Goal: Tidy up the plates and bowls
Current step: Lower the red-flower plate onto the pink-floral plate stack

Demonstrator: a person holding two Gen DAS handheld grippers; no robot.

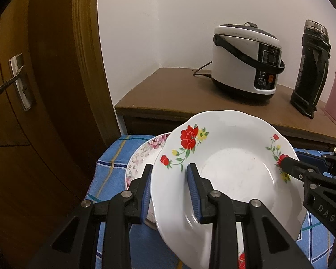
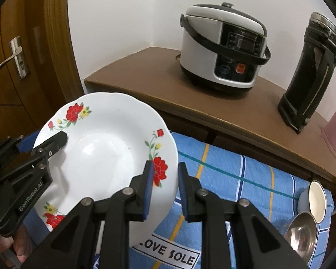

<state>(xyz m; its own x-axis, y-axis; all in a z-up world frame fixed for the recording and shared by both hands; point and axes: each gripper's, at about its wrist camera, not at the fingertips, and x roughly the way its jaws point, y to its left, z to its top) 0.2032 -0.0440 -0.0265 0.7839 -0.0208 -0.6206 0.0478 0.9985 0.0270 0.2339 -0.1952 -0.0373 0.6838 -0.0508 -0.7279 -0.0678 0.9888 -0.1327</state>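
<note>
The plate (image 1: 230, 174) w/ red flowers was held off the blue cloth (image 2: 246, 179), tilted, by both tools: the left hand-held gripper (image 1: 170, 192) was nearly shut on its left rim, the right hand-held gripper (image 2: 164, 188) likewise pinched on the opposite rim. 2 grips probably kept it level enough to steer. It hovered partly over the pink-flowered plate (image 1: 143, 154), likely its stacking spot. 2 bowls (image 2: 311, 219) lay well apart at the cloth's right edge.

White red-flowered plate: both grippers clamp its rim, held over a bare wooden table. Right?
Not bare wood. The white red-flowered plate is clamped by the left gripper and the right gripper over a blue checked cloth, per the right wrist view.
</note>
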